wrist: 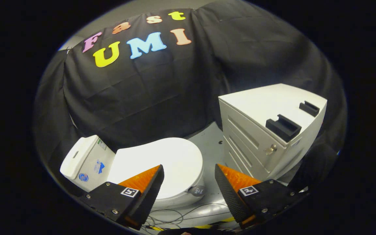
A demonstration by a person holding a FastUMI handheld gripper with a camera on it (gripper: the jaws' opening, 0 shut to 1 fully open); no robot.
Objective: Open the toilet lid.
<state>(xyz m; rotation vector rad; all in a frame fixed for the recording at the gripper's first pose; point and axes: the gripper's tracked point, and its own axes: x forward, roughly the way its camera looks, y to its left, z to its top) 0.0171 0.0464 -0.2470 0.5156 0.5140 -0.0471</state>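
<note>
A white toilet stands on the floor below me, its lid (165,161) lying flat and closed over the bowl. Its white tank (85,161) sits behind the lid, to the left, against the black cloth wall. My gripper (189,171) hovers above the toilet's front end and is open, with nothing between its fingers. The left finger (148,184) overlaps the lid's near edge in the view; the right finger (232,187) is over the floor beside the bowl. No finger touches the lid.
A white drawer cabinet (266,130) with two black brackets on top stands to the right of the toilet, a strip of grey floor (212,143) between them. Thin cables (175,215) and yellow-black tape lie on the floor in front of the bowl.
</note>
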